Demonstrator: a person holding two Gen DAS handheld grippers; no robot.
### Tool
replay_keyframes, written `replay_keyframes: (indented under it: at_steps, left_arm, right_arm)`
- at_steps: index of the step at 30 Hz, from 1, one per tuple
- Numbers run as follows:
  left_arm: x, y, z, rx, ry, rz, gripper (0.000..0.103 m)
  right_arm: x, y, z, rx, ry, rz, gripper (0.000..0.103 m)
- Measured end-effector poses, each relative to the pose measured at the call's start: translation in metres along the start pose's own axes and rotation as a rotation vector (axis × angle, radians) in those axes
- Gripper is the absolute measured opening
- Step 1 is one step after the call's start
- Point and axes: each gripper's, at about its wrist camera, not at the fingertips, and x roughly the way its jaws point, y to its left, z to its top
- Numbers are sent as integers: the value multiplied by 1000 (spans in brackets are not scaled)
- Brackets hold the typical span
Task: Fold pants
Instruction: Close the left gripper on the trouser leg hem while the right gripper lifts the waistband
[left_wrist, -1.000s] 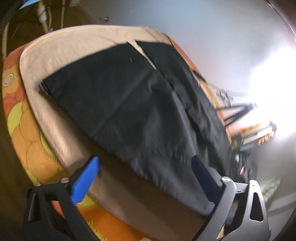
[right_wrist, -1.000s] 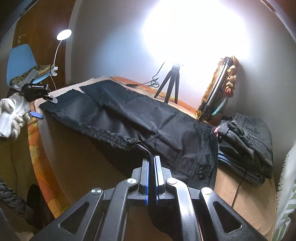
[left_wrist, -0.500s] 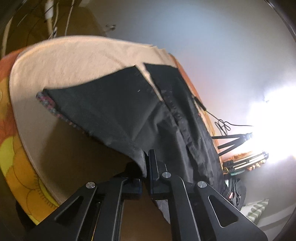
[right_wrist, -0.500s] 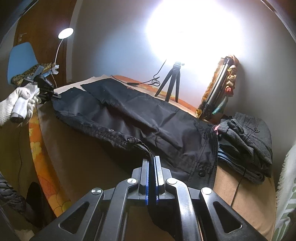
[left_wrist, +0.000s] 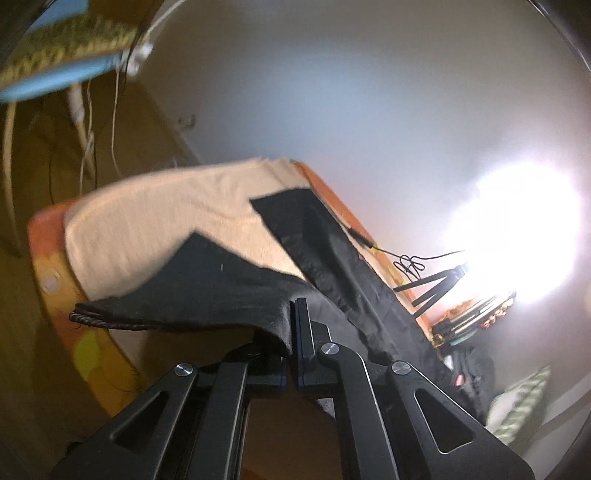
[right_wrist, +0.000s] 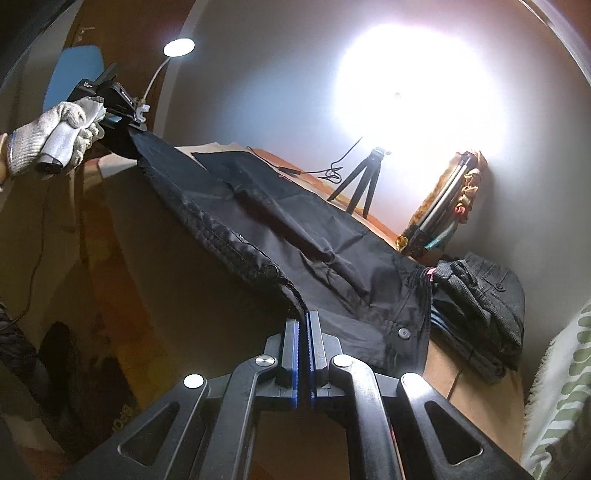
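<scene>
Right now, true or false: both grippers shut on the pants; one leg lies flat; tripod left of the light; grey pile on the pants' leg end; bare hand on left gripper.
1. Both the left gripper and right gripper are shut on the pants. True.
2. One leg lies flat. True.
3. Tripod left of the light. False: below it.
4. Grey pile at the leg end. False: by the waist.
5. Bare hand. False: gloved.

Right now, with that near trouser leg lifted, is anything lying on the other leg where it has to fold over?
Nothing visible does. Both grippers, left gripper and right gripper, are shut on the near edge of the black pants. The far leg lies bare; the tripod and the folded clothes stand beyond it.
</scene>
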Motion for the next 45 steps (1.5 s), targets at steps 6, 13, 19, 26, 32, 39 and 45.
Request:
replay_keyframes:
  at_steps: [6, 13, 19, 26, 32, 39, 45]
  left_arm:
    - [3, -2, -10, 58, 7, 51, 2]
    - [-19, -40, 7, 160, -77, 30, 2]
    - [-27, -60, 17, 230, -98, 16, 2]
    - [5, -78, 45, 312, -80, 73, 2]
    - [49, -94, 65, 360, -60, 103, 2]
    - [120, -119, 81, 471, -5, 166, 2]
    - [192, -138, 91, 529, 57, 212, 2]
  right_arm:
    - [0, -2, -6, 14, 21, 20, 0]
    - [-12, -21, 16, 36, -39, -26, 0]
    - [-27, -45, 39, 49, -79, -49, 0]
    - [-2, -65, 80, -40, -96, -105, 0]
    - [50, -99, 124, -56, -96, -123, 0]
    - [133, -131, 146, -39, -29, -149, 0]
    - [209, -151, 144, -30, 48, -178, 0]
